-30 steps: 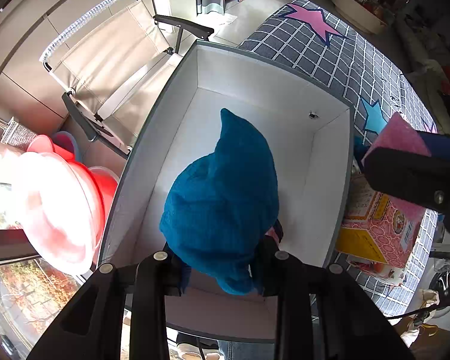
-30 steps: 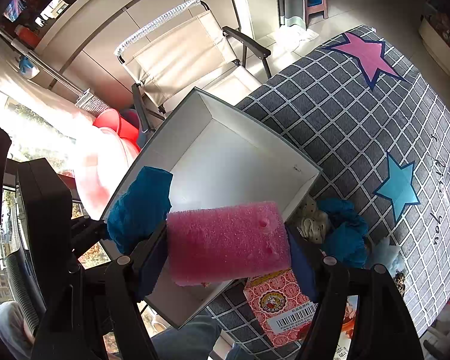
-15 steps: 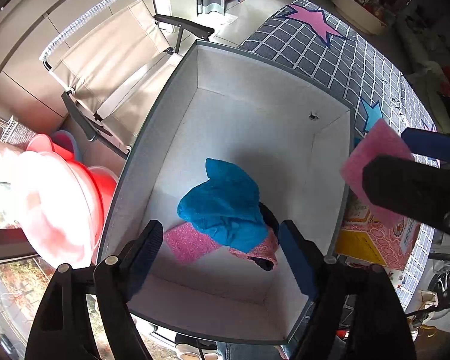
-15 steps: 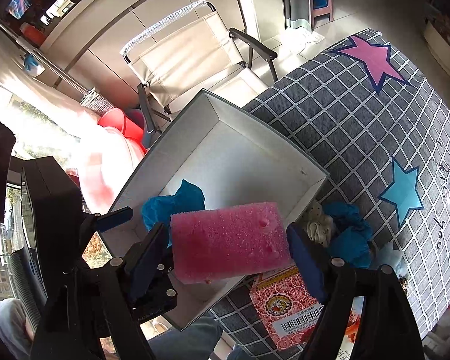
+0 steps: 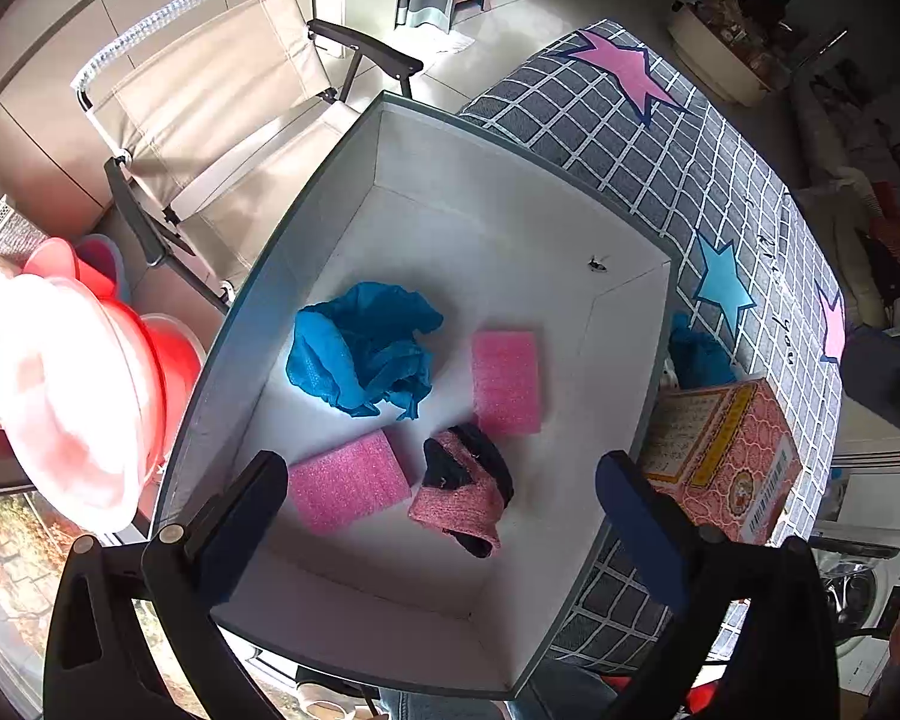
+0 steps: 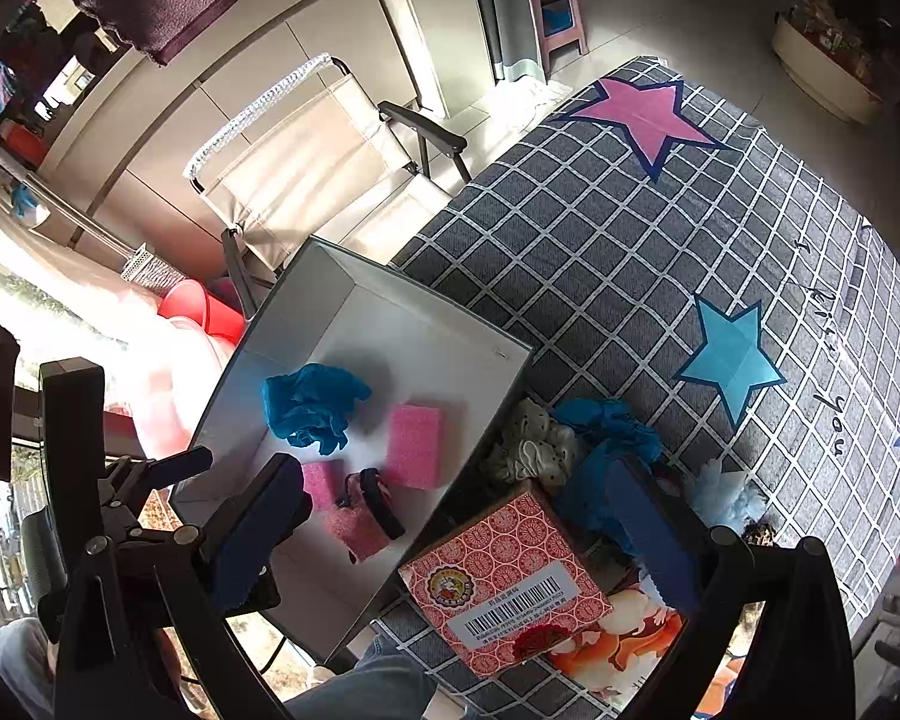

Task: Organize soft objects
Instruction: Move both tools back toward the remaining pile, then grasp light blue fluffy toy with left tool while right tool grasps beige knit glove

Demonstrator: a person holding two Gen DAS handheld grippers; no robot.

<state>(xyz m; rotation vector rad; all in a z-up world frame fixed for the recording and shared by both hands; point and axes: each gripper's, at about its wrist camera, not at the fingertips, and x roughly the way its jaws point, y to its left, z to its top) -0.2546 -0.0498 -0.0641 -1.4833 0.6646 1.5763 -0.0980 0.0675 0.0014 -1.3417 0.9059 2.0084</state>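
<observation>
Blue cloth (image 6: 606, 438) outside the box (image 6: 486, 420) sits just beyond the right gripper (image 6: 468, 525), nearer than the left gripper (image 5: 444, 516), both having just opened empty over 2 sponges (image 5: 506, 381).

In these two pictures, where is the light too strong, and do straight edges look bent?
Left wrist view: the pink basin at the left is washed out by window light, and the box rim bows outward from the fisheye lens. Right wrist view: glare whitens the left side near the window; the cloth grid lines curve, and the corners are black.
</observation>
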